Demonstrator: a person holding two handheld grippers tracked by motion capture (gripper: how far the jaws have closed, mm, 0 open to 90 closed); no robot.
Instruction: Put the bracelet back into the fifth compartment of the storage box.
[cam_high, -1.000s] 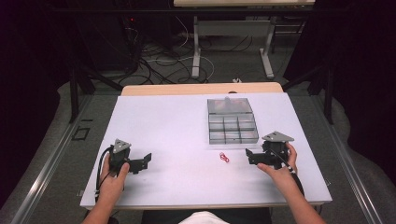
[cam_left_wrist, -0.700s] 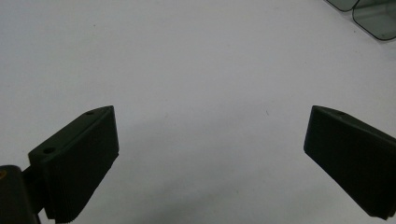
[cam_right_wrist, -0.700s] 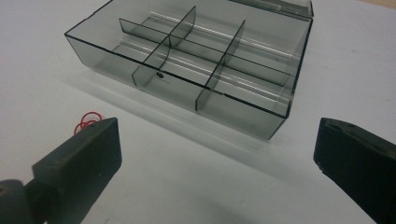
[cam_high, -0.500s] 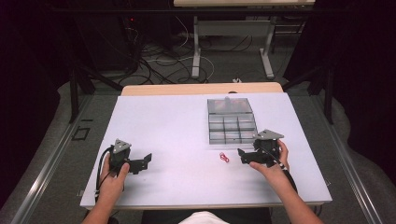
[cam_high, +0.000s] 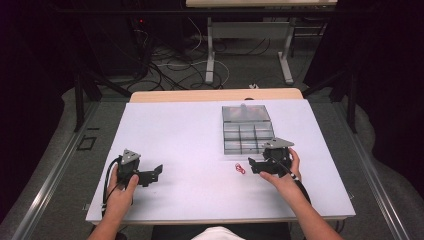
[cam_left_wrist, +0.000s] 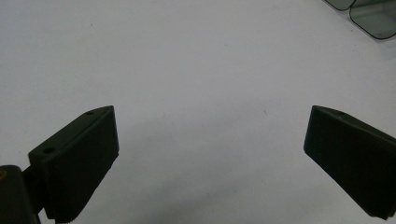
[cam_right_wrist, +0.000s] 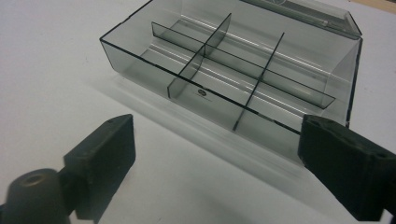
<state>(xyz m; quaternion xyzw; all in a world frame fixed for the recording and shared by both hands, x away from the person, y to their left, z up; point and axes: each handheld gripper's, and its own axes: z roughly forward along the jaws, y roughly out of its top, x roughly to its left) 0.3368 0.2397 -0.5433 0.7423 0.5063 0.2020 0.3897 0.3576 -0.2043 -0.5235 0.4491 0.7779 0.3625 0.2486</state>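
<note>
Beside compartment box (cam_high: 248, 131), red clip (cam_high: 240, 168) on bare table (cam_high: 180, 130); nothing blocking.

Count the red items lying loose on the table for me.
1. A small red item lies on the white table, just off the right gripper's jaws, near the clear divided box.

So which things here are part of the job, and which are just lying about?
In the job:
- red clip
- clear divided box, lid open
- right gripper, jaws just been closing, nothing between them

Lying about:
- left gripper, open, idle
- cables on the floor
</note>
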